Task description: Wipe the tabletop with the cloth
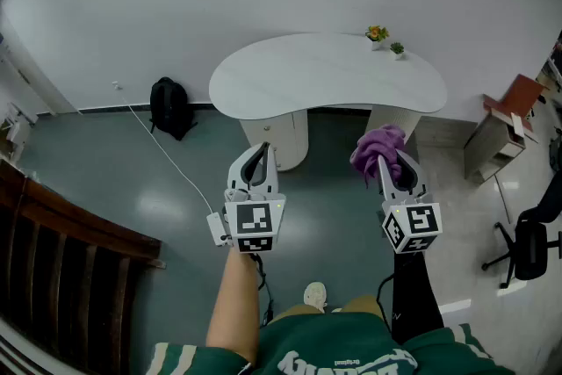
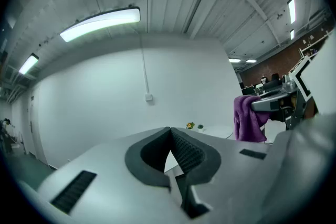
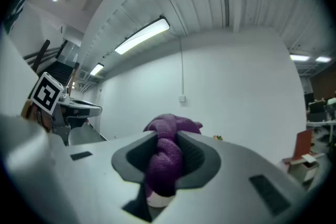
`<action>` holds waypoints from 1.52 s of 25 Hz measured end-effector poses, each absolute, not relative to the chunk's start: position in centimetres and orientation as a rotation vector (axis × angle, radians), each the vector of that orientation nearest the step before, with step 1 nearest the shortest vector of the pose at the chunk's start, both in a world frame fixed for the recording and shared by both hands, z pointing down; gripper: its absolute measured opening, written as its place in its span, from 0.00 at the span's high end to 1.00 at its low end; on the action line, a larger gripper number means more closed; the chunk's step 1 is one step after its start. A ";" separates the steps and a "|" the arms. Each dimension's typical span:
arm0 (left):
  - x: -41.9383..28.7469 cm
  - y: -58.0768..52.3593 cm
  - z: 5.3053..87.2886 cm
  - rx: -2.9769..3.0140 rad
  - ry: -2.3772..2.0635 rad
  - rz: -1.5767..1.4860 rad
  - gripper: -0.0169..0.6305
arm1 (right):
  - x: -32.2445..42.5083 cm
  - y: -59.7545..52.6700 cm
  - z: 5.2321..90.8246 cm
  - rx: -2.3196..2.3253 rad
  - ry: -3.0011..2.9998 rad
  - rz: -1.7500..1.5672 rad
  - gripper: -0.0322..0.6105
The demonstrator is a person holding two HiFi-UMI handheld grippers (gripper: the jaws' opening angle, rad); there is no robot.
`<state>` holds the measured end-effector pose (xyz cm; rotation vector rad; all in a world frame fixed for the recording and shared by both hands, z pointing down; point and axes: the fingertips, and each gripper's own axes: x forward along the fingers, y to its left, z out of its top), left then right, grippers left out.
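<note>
A bunched purple cloth (image 1: 379, 150) is pinched in my right gripper (image 1: 392, 164), held up in the air short of the white kidney-shaped table (image 1: 325, 75). In the right gripper view the cloth (image 3: 167, 153) fills the gap between the jaws and bulges above them. My left gripper (image 1: 256, 159) is level with it on the left, jaws shut on nothing; its own view shows the pads (image 2: 181, 150) meeting at the tips. The cloth (image 2: 248, 117) and right gripper show at that view's right edge. Both grippers are over the grey floor, not above the tabletop.
Two small potted plants (image 1: 378, 35) stand at the table's far right. A black backpack (image 1: 170, 107) leans on the wall at left, with a white cable (image 1: 167, 158) on the floor. A brown side table (image 1: 509, 110) and black office chair (image 1: 531, 237) are right; a wooden railing (image 1: 61, 241) is left.
</note>
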<state>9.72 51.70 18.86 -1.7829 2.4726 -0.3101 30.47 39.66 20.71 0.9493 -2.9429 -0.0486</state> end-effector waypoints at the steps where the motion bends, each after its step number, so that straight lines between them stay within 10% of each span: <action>1: 9.4 51.9 18.8 -1.778 2.474 -0.311 0.97 | 30.2 39.7 20.7 0.949 -2.943 -0.048 0.80; 38: -15.1 28.5 20.2 -1.570 2.579 -0.426 0.97 | 0.5 13.9 23.5 0.482 -3.072 -0.050 0.80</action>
